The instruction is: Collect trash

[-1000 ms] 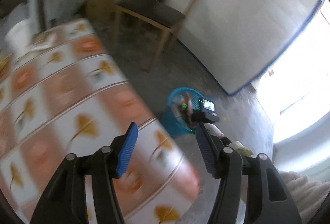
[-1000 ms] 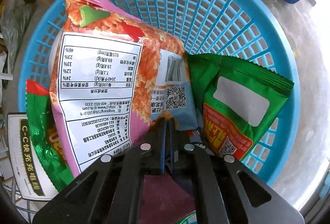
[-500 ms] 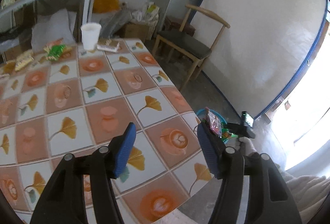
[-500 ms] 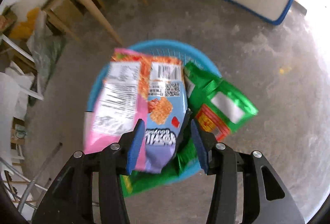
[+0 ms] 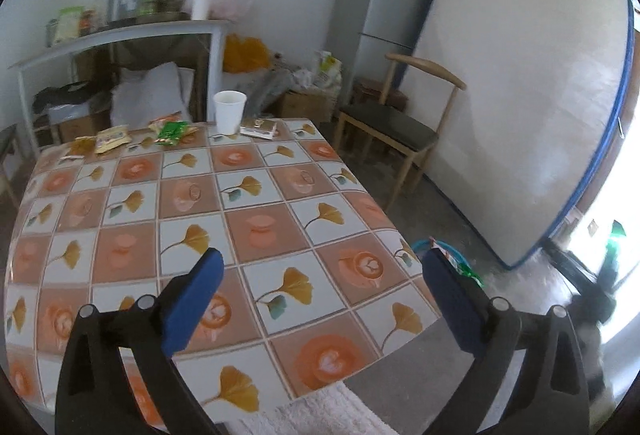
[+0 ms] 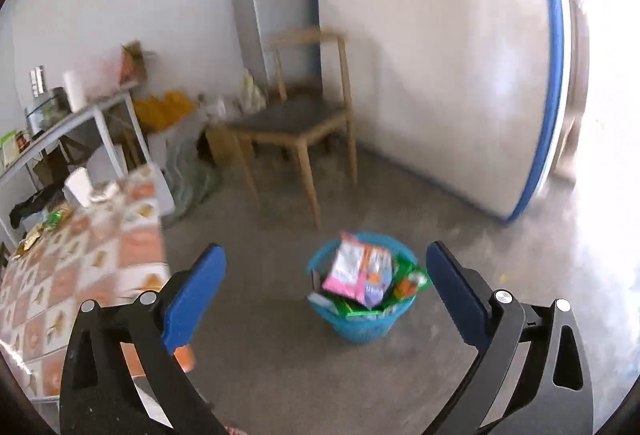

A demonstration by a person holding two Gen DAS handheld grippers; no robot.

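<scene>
A blue basket [image 6: 362,327] stands on the concrete floor, filled with snack wrappers, a pink one [image 6: 358,269] on top. My right gripper [image 6: 324,289] is open and empty, raised well above and back from the basket. My left gripper [image 5: 320,291] is open and empty above the near part of the tiled table [image 5: 256,235]. At the table's far edge lie a green wrapper [image 5: 172,129], yellow wrappers [image 5: 112,139], a white paper cup [image 5: 229,111] and a flat packet [image 5: 259,127]. The basket's rim [image 5: 424,245] peeks past the table's right edge.
A wooden chair [image 6: 296,123] stands behind the basket, beside a mattress [image 6: 440,67] leaning on the wall and a grey fridge [image 5: 380,11]. A metal shelf table [image 5: 120,39] with clutter stands behind the tiled table. Bags and boxes lie on the floor by the wall.
My right gripper opened, let go of the pink wrapper in the basket and pulled up and away. My left gripper swung up and now faces along the table.
</scene>
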